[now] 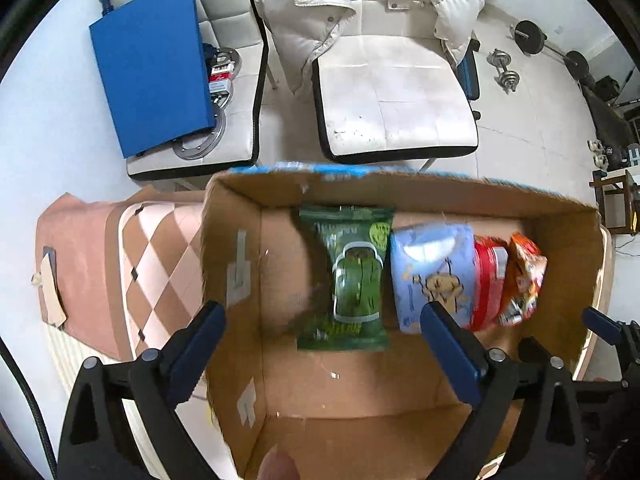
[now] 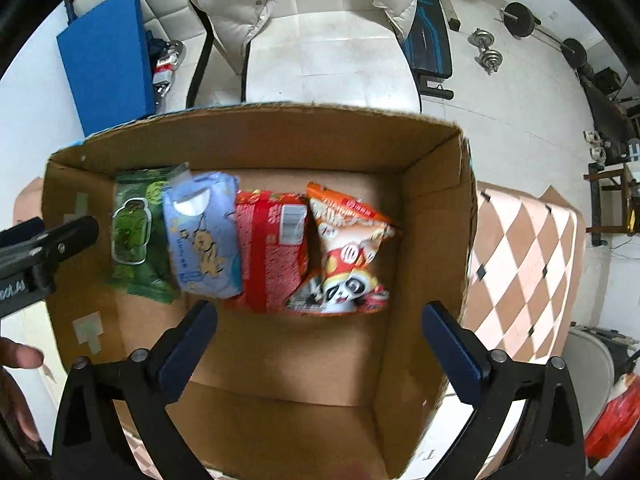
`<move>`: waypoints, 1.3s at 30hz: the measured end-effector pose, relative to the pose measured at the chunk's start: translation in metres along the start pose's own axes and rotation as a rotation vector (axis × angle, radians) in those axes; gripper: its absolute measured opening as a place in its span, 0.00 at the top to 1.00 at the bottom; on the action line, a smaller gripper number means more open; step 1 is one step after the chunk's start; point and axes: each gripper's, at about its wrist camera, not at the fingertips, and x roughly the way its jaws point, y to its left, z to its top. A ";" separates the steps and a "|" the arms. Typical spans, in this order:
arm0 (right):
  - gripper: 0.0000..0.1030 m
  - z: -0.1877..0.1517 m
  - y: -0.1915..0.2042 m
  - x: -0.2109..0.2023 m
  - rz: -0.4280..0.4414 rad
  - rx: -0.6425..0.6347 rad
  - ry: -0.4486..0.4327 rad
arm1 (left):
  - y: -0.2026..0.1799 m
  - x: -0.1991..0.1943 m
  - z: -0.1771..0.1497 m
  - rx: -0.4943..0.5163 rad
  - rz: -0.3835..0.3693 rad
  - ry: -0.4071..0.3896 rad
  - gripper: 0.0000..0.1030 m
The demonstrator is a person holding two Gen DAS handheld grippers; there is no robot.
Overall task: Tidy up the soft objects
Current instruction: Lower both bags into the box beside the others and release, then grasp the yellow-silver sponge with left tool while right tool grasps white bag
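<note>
An open cardboard box (image 1: 280, 384) (image 2: 280, 140) holds a row of soft packs. From the left lie a green wipes pack (image 1: 352, 276) (image 2: 136, 236), a light blue tissue pack (image 1: 434, 272) (image 2: 204, 236), a red pack (image 1: 488, 280) (image 2: 272, 248) and an orange snack bag with a panda (image 1: 522, 276) (image 2: 348, 256). My left gripper (image 1: 324, 320) is open and empty above the box's left part, over the green pack. My right gripper (image 2: 320, 320) is open and empty above the red and orange packs. The left gripper also shows in the right wrist view (image 2: 52, 240).
The box stands on a pink checkered cloth (image 1: 152, 264) (image 2: 520, 264). Behind it are two white chairs, one with a blue board (image 1: 152, 64) (image 2: 108, 76), one with a white jacket (image 1: 320, 4). Dumbbells (image 1: 506, 70) lie on the floor at the right.
</note>
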 end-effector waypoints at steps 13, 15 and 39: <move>0.00 -0.070 0.009 -0.053 0.026 -0.008 -0.157 | -0.002 -0.060 -0.080 -0.029 0.003 -0.128 0.03; 0.00 -0.080 0.012 -0.063 0.052 -0.009 -0.173 | 0.005 -0.068 -0.096 -0.052 -0.008 -0.140 0.03; 0.00 -0.258 -0.066 0.005 0.130 0.420 -0.137 | 0.118 0.104 -0.210 -0.343 -0.095 0.085 0.05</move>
